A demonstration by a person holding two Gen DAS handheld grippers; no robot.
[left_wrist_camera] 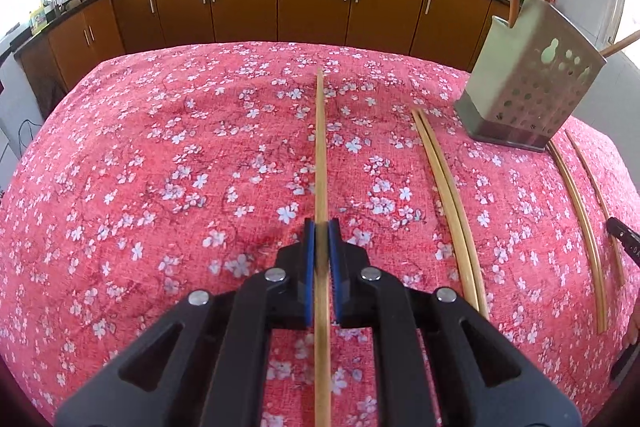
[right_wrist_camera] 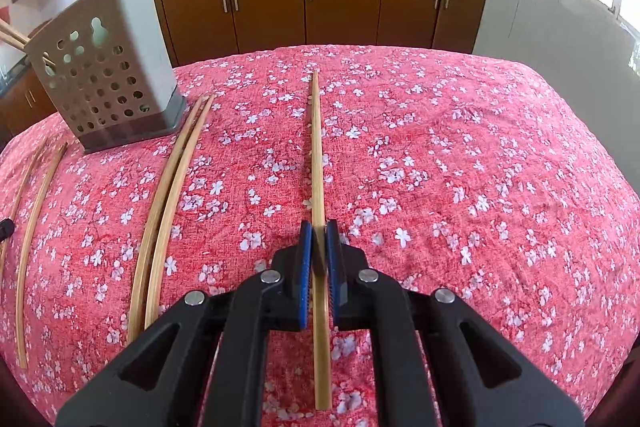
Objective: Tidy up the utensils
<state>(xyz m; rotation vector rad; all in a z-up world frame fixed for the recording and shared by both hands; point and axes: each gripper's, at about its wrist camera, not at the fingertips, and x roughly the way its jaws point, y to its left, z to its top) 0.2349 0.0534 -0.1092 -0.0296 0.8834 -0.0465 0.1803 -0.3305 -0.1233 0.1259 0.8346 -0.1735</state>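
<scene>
Six loose chopsticks (left_wrist_camera: 448,183), one holder (left_wrist_camera: 528,83)

surface: floral-cloth table (left_wrist_camera: 160,167) — on it: chopsticks (left_wrist_camera: 448,203) | perforated holder (left_wrist_camera: 528,87)

The perforated holder (left_wrist_camera: 528,87) hides the lower ends of the utensils standing inside it.

The big metal holder (left_wrist_camera: 528,83) stands tall on the tabletop (left_wrist_camera: 160,187) and blocks the way there. Two chopsticks (left_wrist_camera: 448,203) lie flat just left of the holder, and two more (left_wrist_camera: 580,227) lie in front of it. Far left of the holder, the flowery cloth is bare. To the right of the holder (right_wrist_camera: 108,79), past the nearby pair (right_wrist_camera: 168,203), it is bare too.
</scene>
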